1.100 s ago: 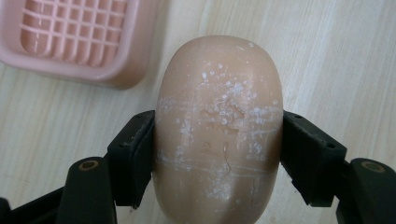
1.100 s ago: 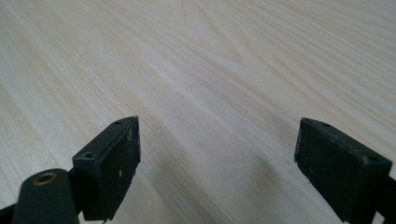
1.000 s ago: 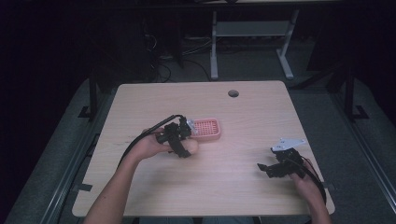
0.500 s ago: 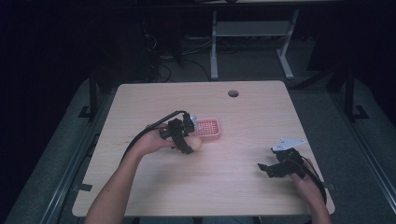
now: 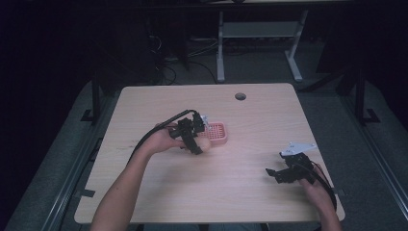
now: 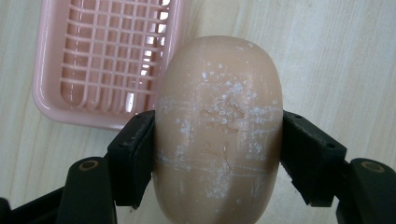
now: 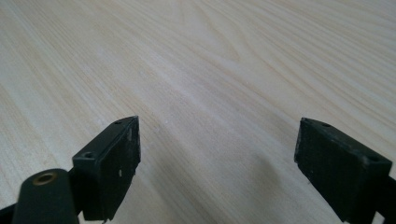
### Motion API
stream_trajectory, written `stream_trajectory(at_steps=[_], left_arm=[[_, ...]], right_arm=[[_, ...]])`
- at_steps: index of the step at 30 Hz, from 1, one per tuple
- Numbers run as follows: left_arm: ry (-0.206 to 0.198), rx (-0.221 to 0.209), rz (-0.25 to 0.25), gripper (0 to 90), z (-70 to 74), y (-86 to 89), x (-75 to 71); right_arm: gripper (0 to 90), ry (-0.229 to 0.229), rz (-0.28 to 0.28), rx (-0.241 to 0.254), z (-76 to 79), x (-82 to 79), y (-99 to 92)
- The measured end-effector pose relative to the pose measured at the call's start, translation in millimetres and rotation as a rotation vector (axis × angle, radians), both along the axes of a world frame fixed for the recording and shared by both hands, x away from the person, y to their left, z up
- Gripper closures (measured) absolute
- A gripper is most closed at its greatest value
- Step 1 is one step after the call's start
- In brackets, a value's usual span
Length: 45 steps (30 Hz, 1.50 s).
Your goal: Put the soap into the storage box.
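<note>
A peach oval bar of soap [image 6: 218, 126], scratched and flecked white, is pinched between both jaws of my left gripper [image 6: 217, 154]. In the high view that gripper [image 5: 198, 144] holds the soap [image 5: 205, 144] near the table's middle, just at the near edge of a pink slatted soap dish [image 5: 215, 133]. The dish [image 6: 100, 60] lies up and left of the soap in the left gripper view. My right gripper [image 5: 274, 173] rests low at the table's front right, jaws wide apart over bare wood [image 7: 217, 154] with nothing between them.
The light wooden table [image 5: 250, 192] has a round cable hole [image 5: 240, 96] near its far edge. A white desk frame [image 5: 255, 33] and cables stand on the dark floor beyond. A black cable trails from the left gripper along the forearm.
My left gripper has carried the soap a little toward the pink dish's near edge. The right gripper has stayed in place.
</note>
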<state>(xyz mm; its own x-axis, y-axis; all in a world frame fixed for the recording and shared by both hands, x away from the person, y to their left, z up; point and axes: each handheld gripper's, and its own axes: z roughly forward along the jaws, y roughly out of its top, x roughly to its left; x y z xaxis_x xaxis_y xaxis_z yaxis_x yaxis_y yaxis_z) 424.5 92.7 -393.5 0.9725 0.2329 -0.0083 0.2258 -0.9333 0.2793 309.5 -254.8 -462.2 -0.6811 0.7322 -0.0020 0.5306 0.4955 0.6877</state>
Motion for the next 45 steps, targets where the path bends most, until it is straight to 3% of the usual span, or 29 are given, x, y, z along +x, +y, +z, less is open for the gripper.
stream_trajectory(at_steps=[10, 26, 45], left_arm=[[0.028, -0.004, 0.020, 31.6, -4.3, 2.9, 9.8], [0.027, 0.003, 0.020, 31.6, -4.3, -6.7, 24.9], [0.017, 0.013, 0.005, 31.6, 12.3, -24.6, 46.2]], right_arm=[[13.8, 0.002, -0.001, -0.002, 0.2, -0.3, -0.1], [13.8, 0.001, 0.007, -0.008, 0.6, -0.4, 0.5], [13.8, 0.001, 0.007, -0.001, -0.1, 0.0, 0.3]])
